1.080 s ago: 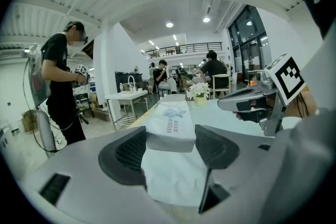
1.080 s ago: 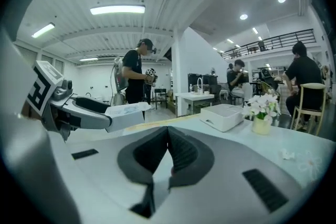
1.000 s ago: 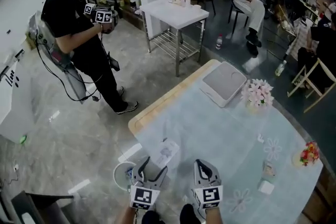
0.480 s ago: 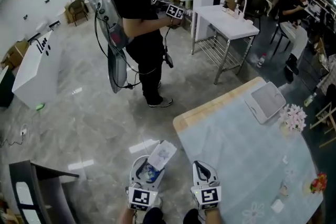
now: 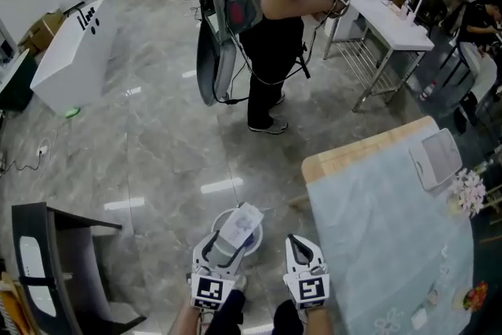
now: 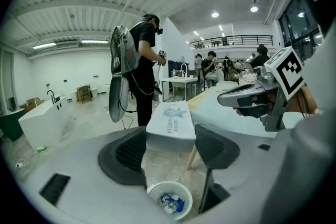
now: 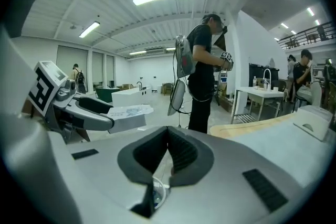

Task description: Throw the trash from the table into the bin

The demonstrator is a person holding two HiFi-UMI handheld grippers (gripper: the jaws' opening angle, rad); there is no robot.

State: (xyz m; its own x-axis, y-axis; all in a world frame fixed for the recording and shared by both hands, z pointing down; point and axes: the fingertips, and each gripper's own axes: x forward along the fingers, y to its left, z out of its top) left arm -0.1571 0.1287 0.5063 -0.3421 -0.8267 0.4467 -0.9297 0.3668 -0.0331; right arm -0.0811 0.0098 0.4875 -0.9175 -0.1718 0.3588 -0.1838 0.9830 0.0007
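My left gripper (image 5: 226, 245) is shut on a white tissue pack (image 5: 240, 224) with blue print, which sticks out ahead of the jaws. In the left gripper view the pack (image 6: 170, 126) sits between the two dark pads, straight above a round white bin (image 6: 169, 200) on the floor with a blue wrapper inside. From the head view only the bin's rim (image 5: 256, 242) shows under the pack. My right gripper (image 5: 303, 263) hangs beside it, left of the table's edge, shut and empty; its pads (image 7: 181, 153) meet.
The table (image 5: 392, 231) with a pale blue cloth lies to the right, carrying a white flat device (image 5: 438, 159) and flowers (image 5: 469, 192). A person in black (image 5: 278, 20) stands ahead on the grey floor. A dark stand (image 5: 55, 263) is at the left.
Both grippers have swung left off the table. The pack, held over the table's edge before, now hangs above the bin. The right gripper stays shut.
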